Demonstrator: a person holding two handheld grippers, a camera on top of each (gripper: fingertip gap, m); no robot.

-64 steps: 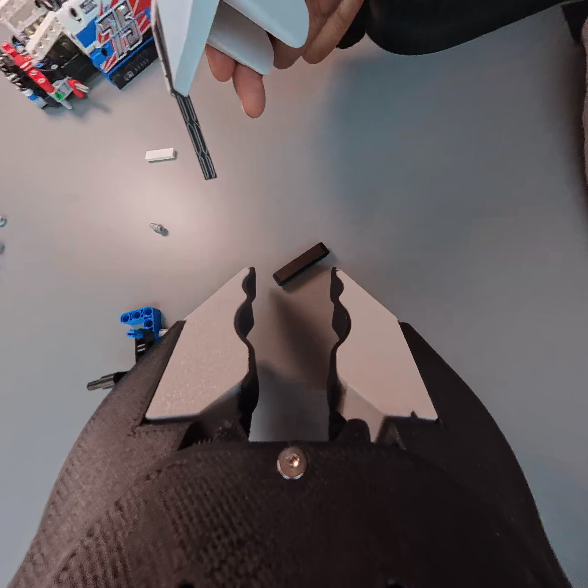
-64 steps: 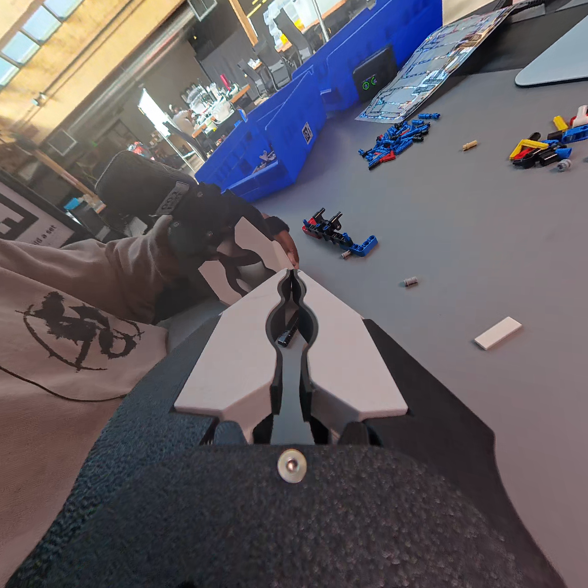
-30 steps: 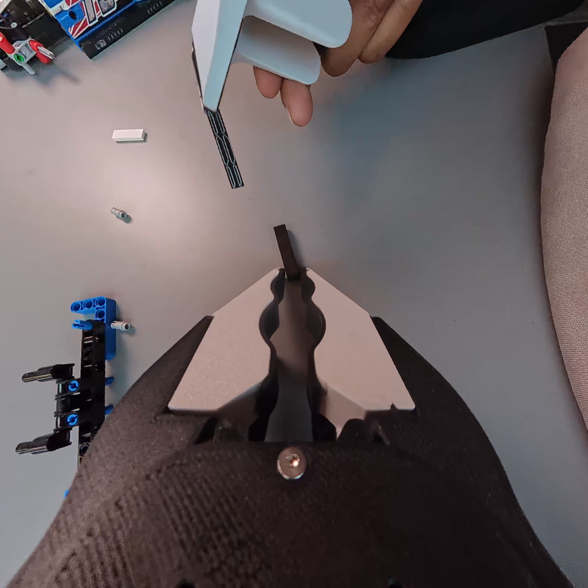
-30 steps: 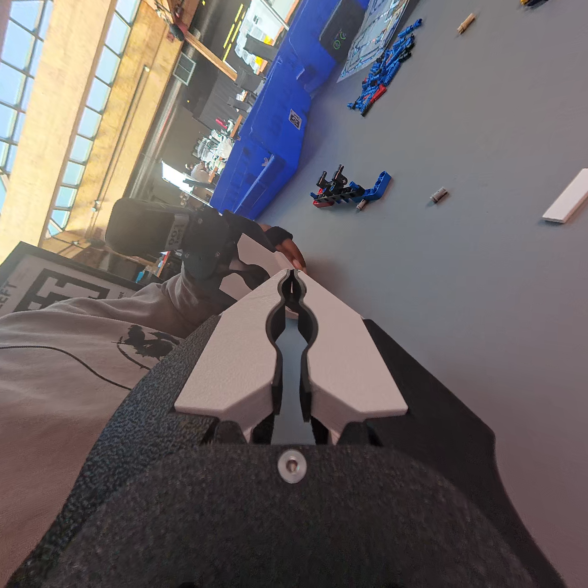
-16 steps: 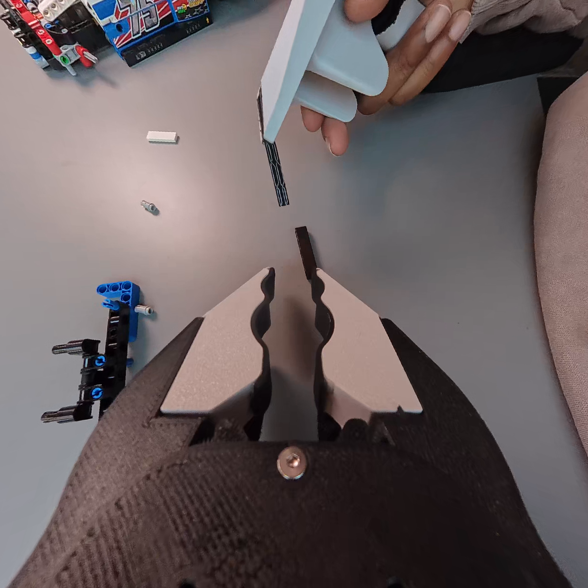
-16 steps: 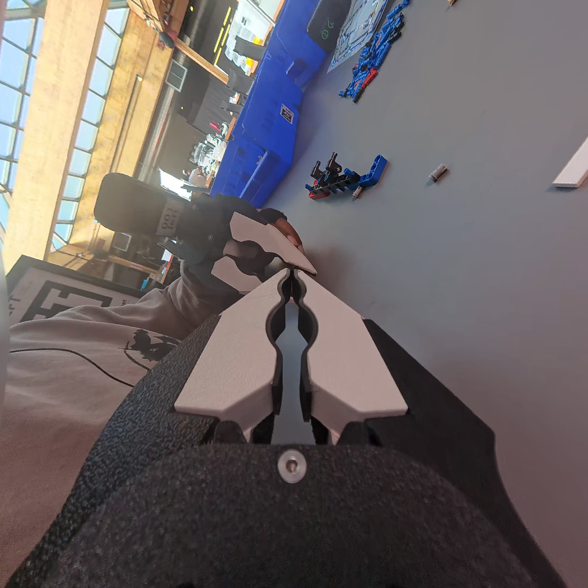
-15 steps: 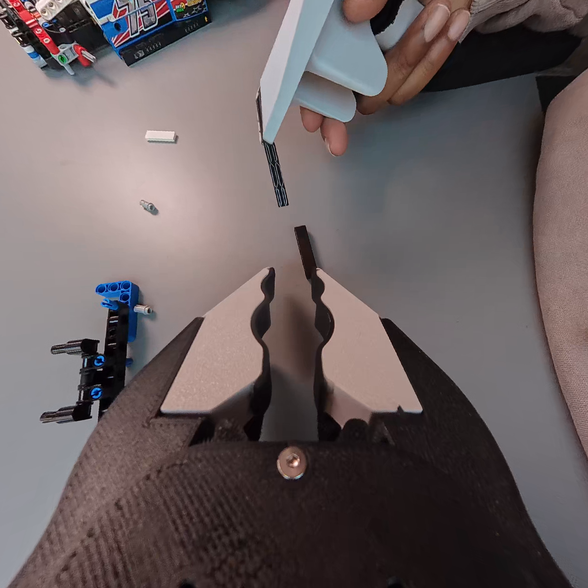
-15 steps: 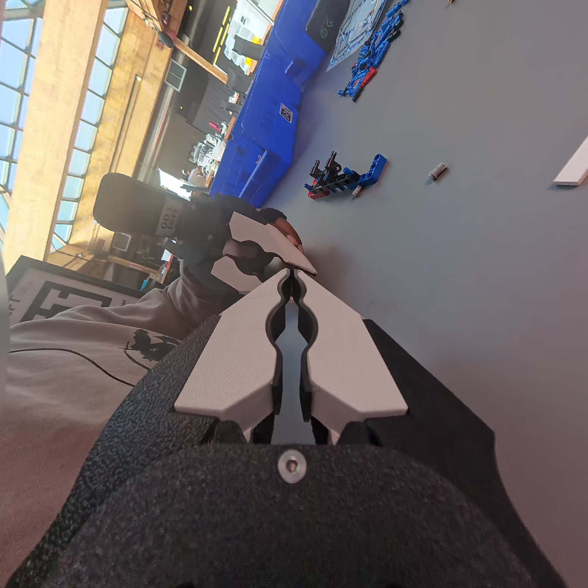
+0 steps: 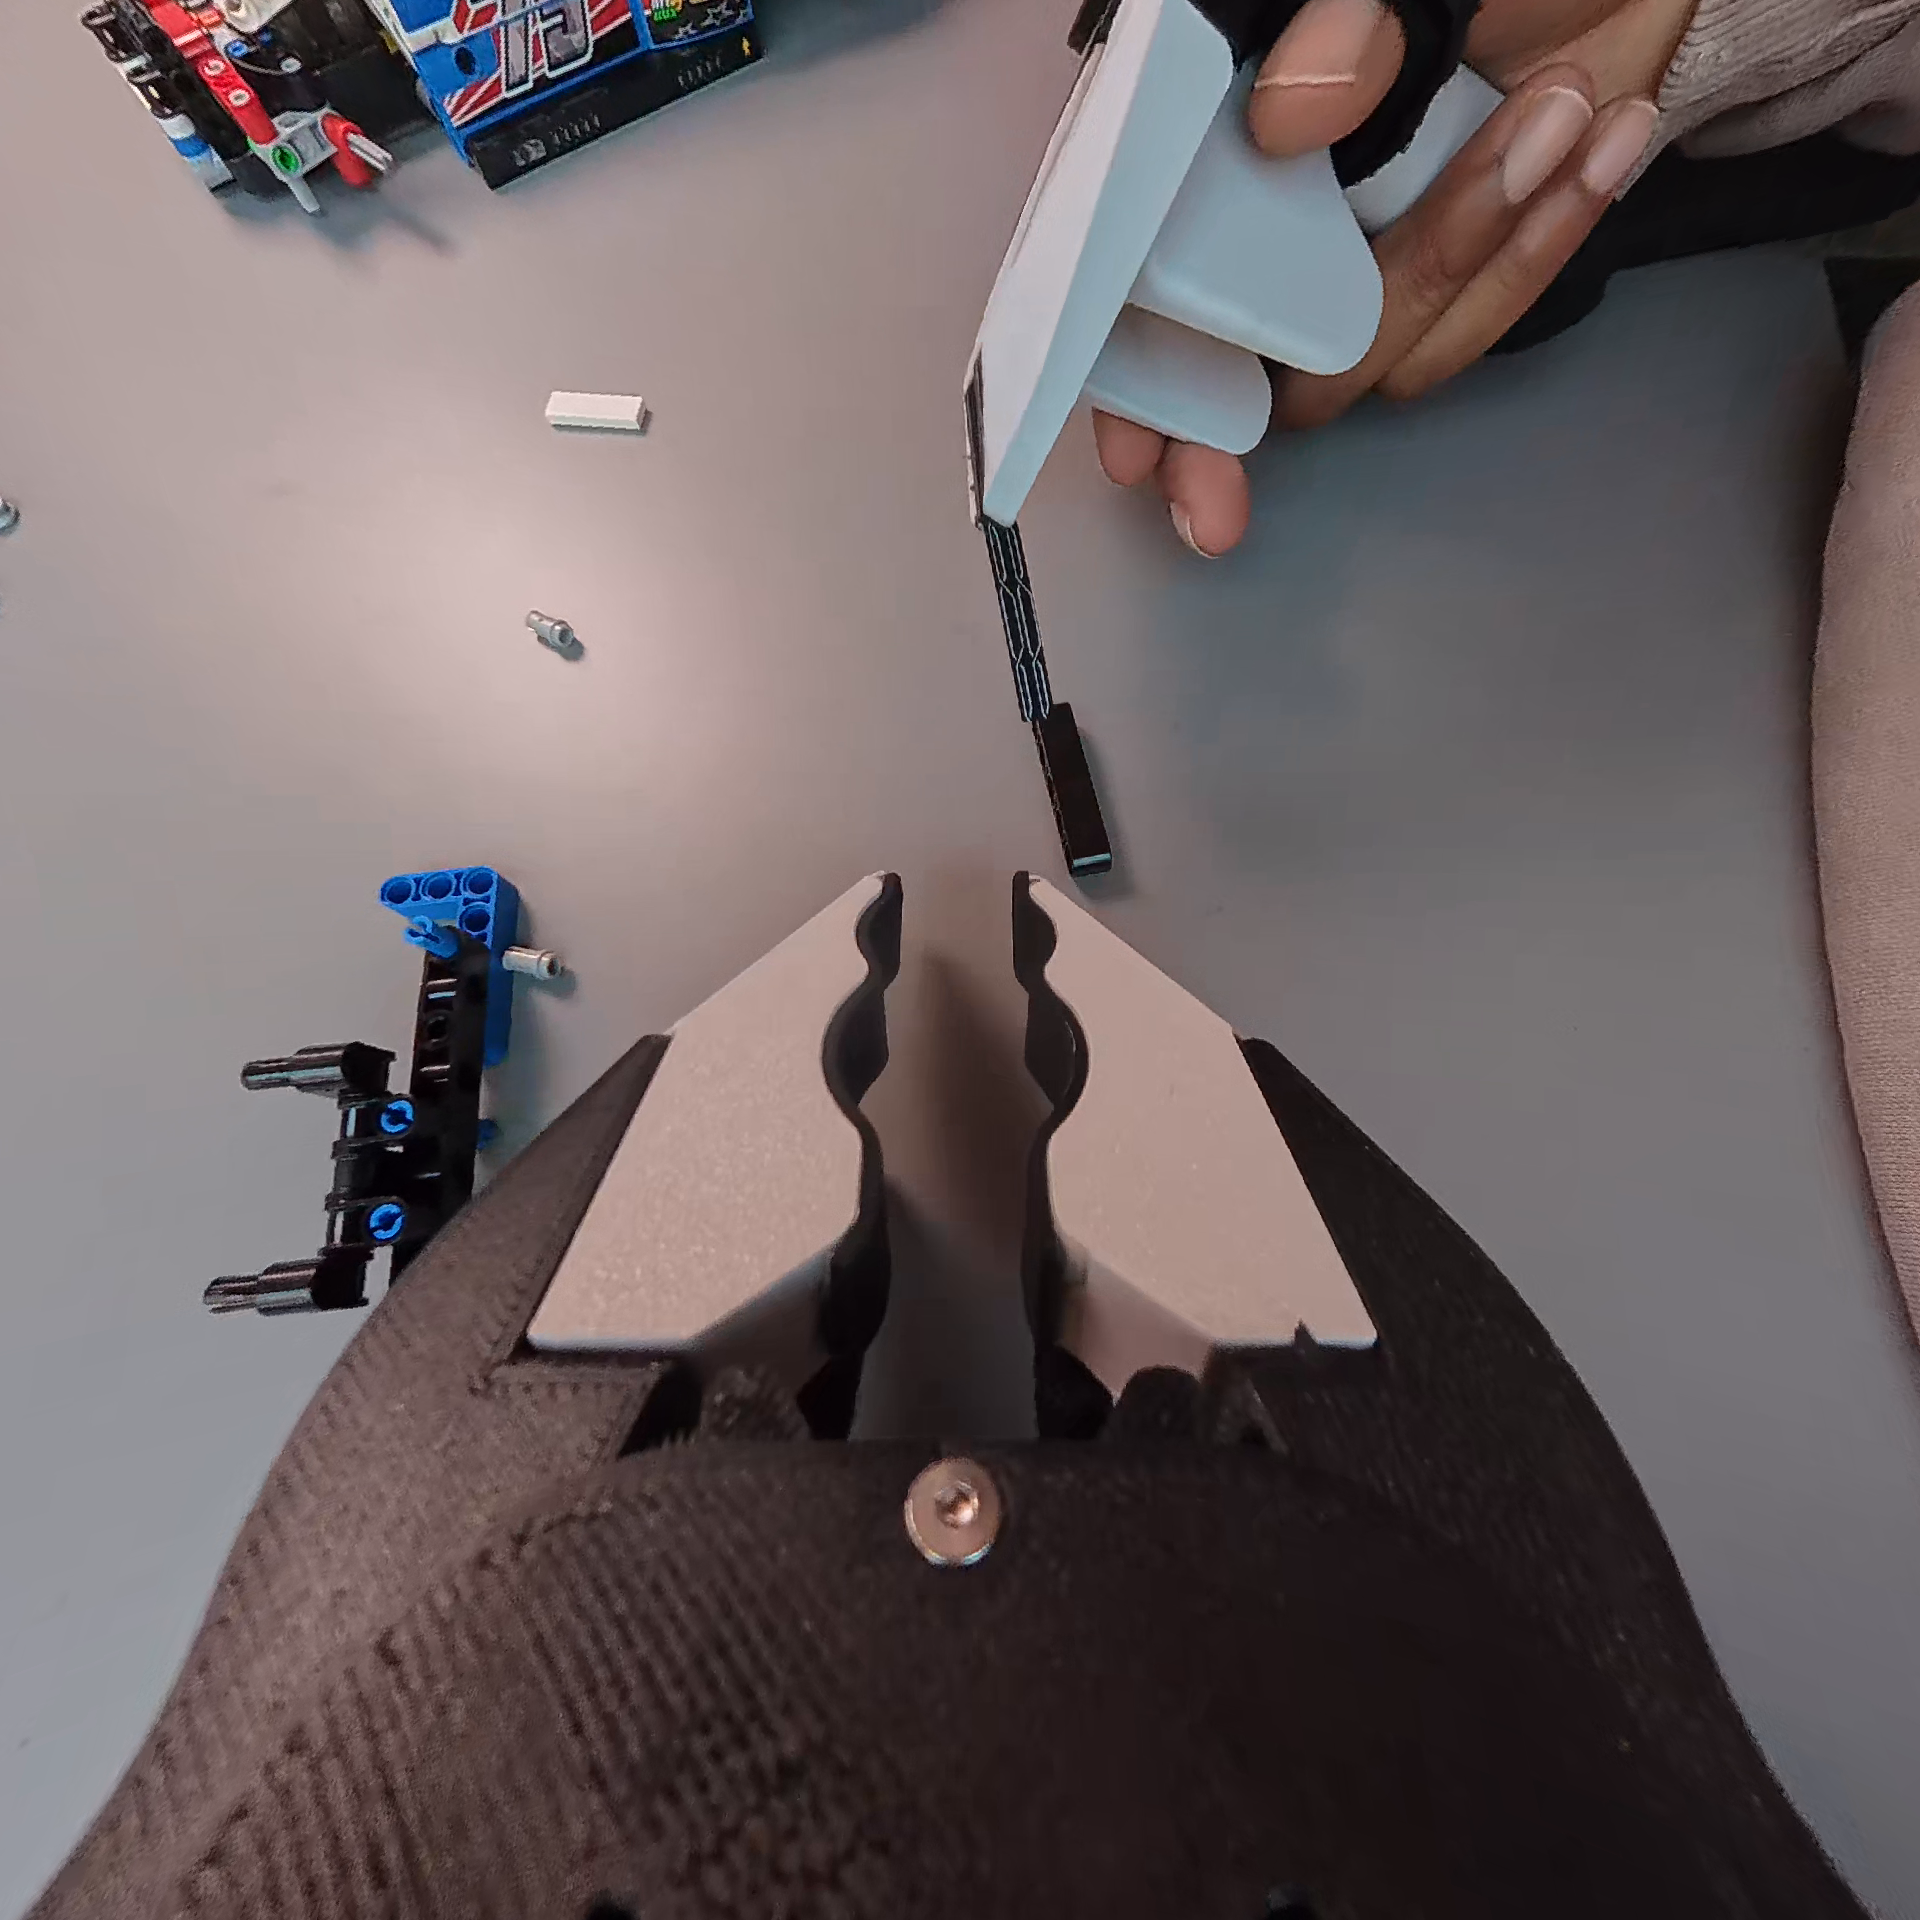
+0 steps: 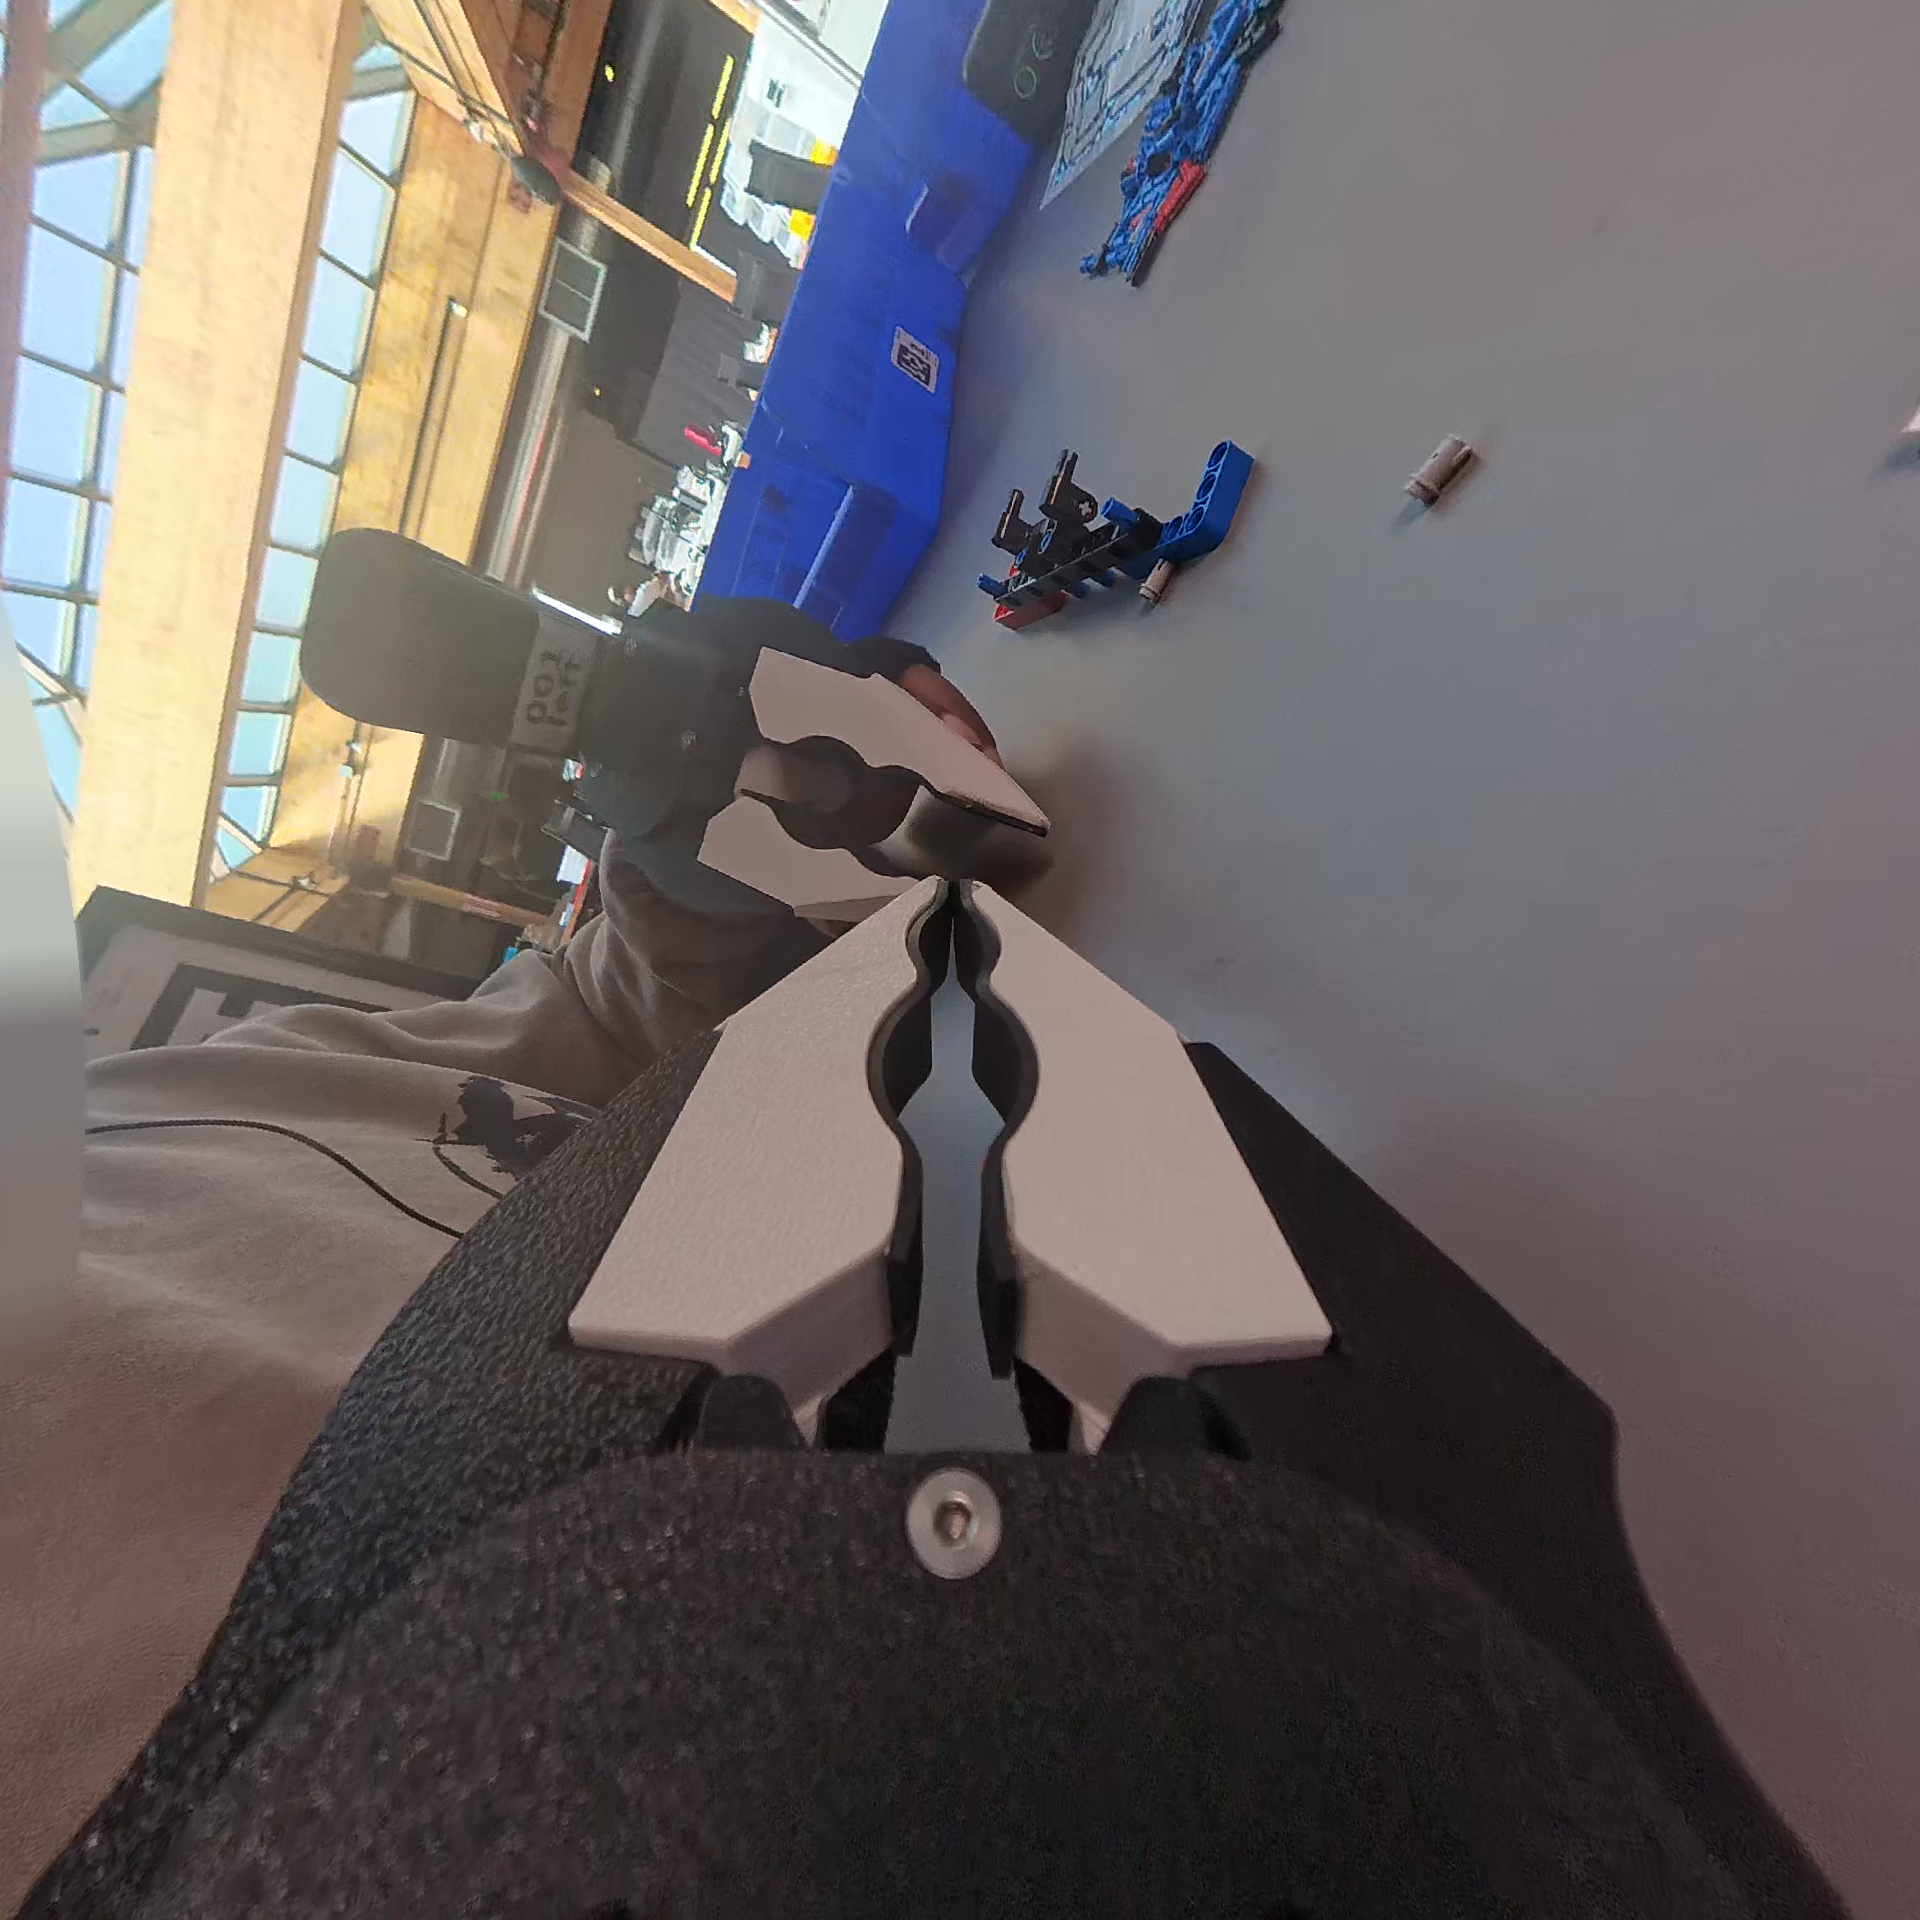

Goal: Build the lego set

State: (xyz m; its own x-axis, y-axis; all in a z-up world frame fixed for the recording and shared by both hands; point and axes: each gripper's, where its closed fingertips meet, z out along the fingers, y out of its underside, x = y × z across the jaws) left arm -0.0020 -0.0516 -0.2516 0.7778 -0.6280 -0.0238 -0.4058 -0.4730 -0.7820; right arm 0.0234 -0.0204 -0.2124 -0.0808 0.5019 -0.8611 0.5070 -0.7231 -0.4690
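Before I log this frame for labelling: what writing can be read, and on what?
I don't quote writing; it stands on:
Blue Lego panel: large lettering.
Grey label on the left tongs: short text.
Blue bin's sticker: too small.
Black-and-white sign: cut off.
Black strip: pattern only.

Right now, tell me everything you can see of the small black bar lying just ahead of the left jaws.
The black bar is a short, flat, glossy plastic strip lying on the grey table, just beyond the open left gripper and off its right tip, untouched by it. Its far end meets the patterned black strip held by the right gripper; whether they touch is unclear.
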